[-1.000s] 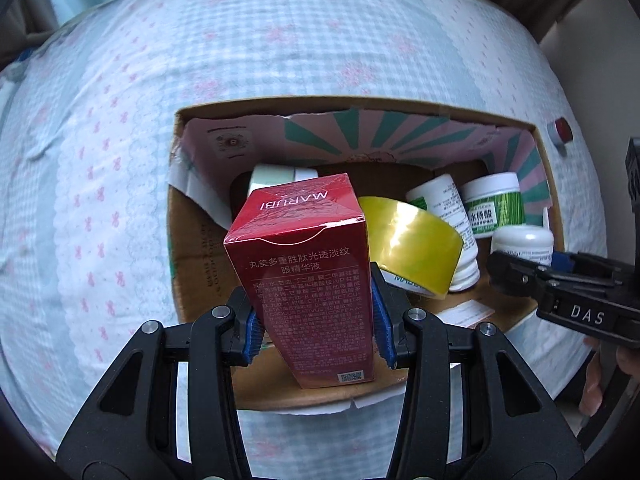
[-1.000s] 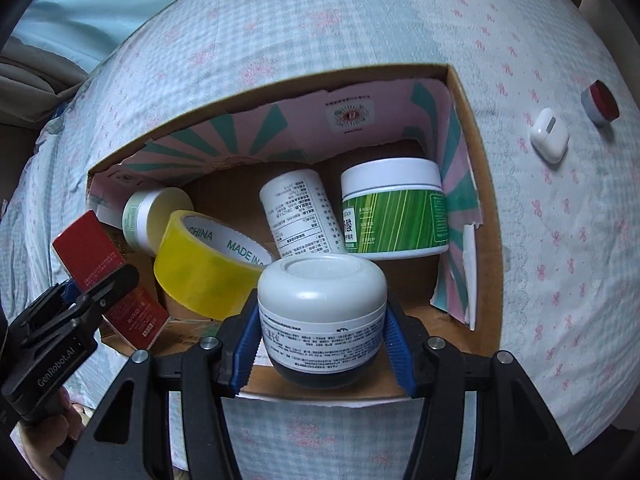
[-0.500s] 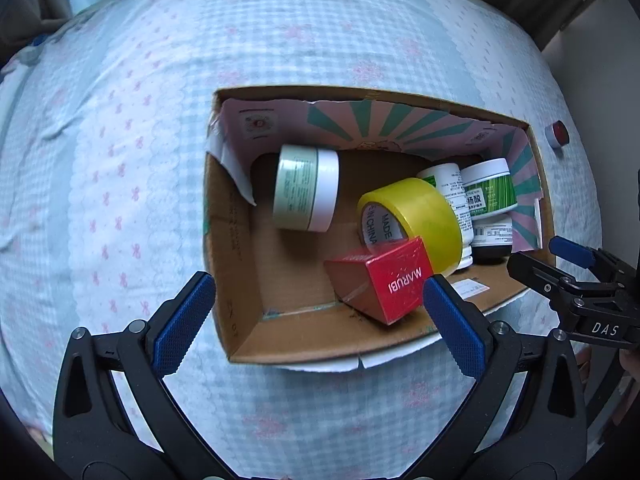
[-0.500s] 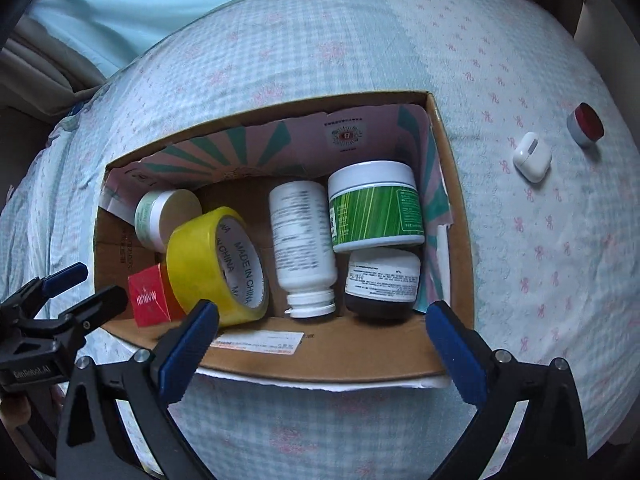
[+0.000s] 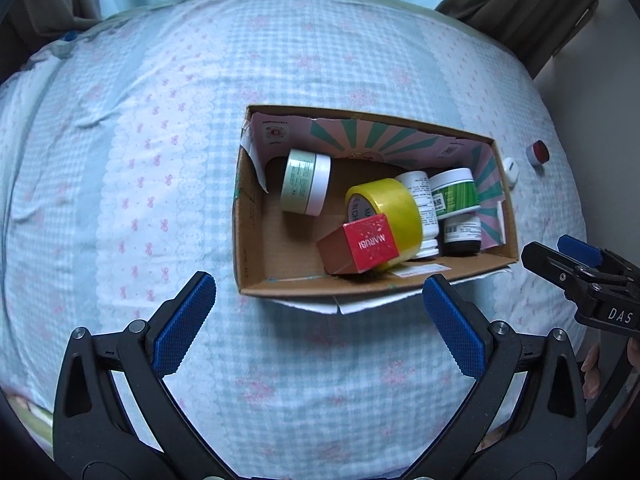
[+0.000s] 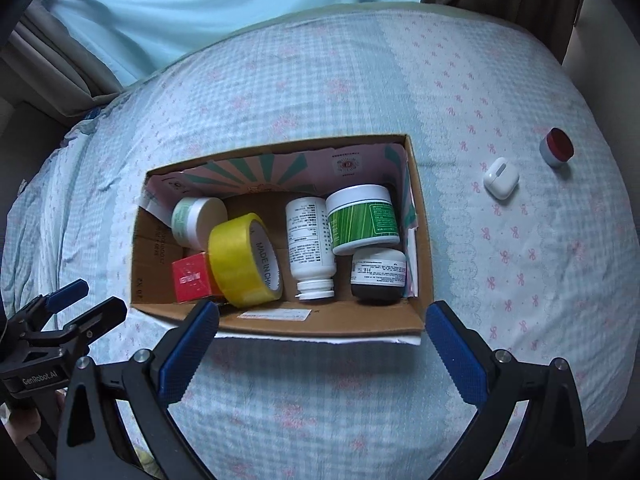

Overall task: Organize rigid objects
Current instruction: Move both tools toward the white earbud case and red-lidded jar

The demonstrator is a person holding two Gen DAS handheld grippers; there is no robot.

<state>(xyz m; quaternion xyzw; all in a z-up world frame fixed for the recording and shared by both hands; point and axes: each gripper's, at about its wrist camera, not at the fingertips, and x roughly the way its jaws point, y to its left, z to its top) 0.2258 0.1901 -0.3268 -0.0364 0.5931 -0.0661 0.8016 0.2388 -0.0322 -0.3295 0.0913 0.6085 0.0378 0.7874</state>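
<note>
An open cardboard box (image 5: pixel 248 264) (image 6: pixel 424 216) sits on the bed. Inside lie a red Marubi carton (image 5: pixel 360 246) (image 6: pixel 192 278), a yellow tape roll (image 5: pixel 390 206) (image 6: pixel 240 260), a pale green jar (image 5: pixel 306 182) (image 6: pixel 196 216), a white bottle (image 5: pixel 420 200) (image 6: pixel 310 244), a green-labelled jar (image 5: pixel 456 194) (image 6: pixel 362 220) and a dark jar with a white lid (image 5: pixel 462 234) (image 6: pixel 378 274). My left gripper (image 5: pixel 320 328) is open and empty, held above the bed in front of the box. My right gripper (image 6: pixel 322 344) is open and empty, also in front of the box.
A white earbud case (image 6: pixel 500 178) (image 5: pixel 511 168) and a small red-topped cap (image 6: pixel 556 146) (image 5: pixel 537 152) lie on the blue checked bedsheet (image 6: pixel 320 92) right of the box. Curtains hang behind the bed. Each gripper shows at the edge of the other's view.
One second ago my left gripper held the red carton and my right the white-lidded jar over the box. Both opened, left the items in the box, and pulled back and up.
</note>
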